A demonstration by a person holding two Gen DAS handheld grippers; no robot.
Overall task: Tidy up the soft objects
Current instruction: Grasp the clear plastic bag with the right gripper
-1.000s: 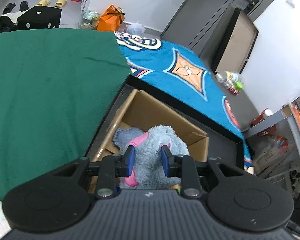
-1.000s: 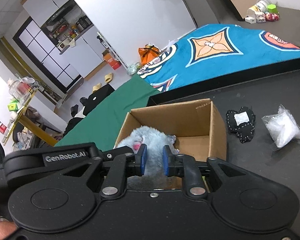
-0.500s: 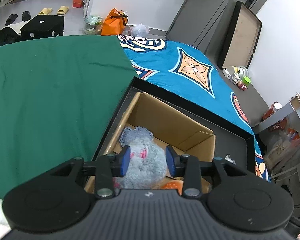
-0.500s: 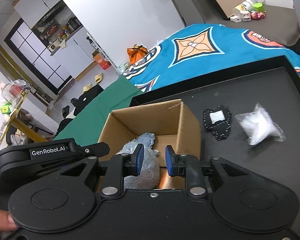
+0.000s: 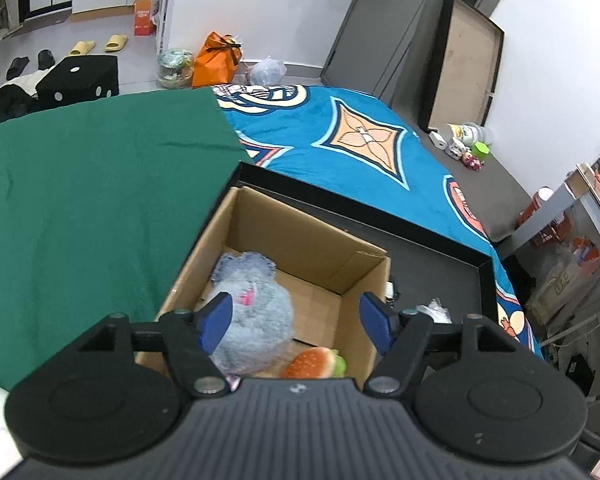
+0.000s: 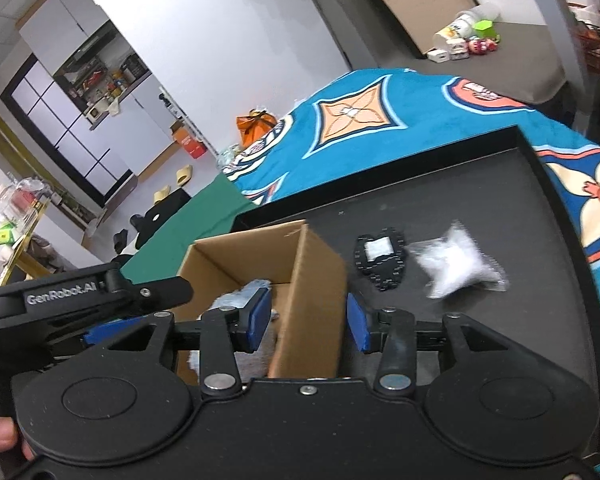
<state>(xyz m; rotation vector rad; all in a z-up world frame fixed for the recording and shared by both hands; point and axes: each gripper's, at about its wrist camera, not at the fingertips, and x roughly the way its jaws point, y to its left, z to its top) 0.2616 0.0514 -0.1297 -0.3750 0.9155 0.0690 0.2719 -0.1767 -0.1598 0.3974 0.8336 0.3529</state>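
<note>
A grey-blue plush toy with pink marks lies inside an open cardboard box. A burger plush lies beside it at the box's near side. My left gripper is open and empty just above the box. My right gripper is open and empty, straddling the box's right wall; the plush shows behind its left finger. A black heart-shaped pad and a white soft bag lie on the black tray right of the box.
The tray sits on a surface covered by a green cloth and a blue patterned blanket. The left gripper's body is at the left of the right wrist view. Floor clutter lies beyond.
Both grippers have opened and let go of the grey plush, which now lies in the box. Both have pulled back and up; the right one has shifted rightward over the box wall.
</note>
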